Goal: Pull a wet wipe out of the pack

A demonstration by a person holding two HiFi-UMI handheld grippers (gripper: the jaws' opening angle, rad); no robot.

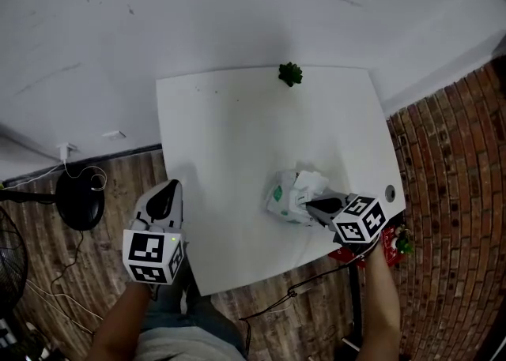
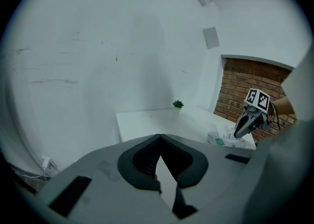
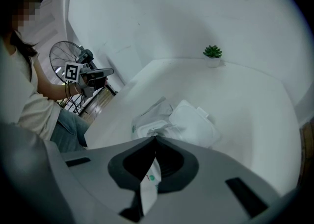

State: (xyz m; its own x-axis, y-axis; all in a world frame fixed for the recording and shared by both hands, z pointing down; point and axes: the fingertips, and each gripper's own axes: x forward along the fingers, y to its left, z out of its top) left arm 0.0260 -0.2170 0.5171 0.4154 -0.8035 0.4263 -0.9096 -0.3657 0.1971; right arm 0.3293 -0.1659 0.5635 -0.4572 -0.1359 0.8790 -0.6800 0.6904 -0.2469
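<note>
two tongs are in view. the right tongs (image 1: 310,205) are pressed together on a white strip (image 3: 148,188) with a green mark, which runs back between them; whether it is a wipe or the pack's flap i cannot tell. the wet wipe pack (image 1: 278,197) lies on the white tabletop (image 1: 229,138) right at their tips, its top crumpled open. the left tongs (image 1: 168,189) are pressed together with nothing between them, held off the tabletop's edge over the wooden floor (image 1: 126,186). the pack lies well apart to their right. a small green plant (image 1: 290,74) stands far ahead of both tongs.
</note>
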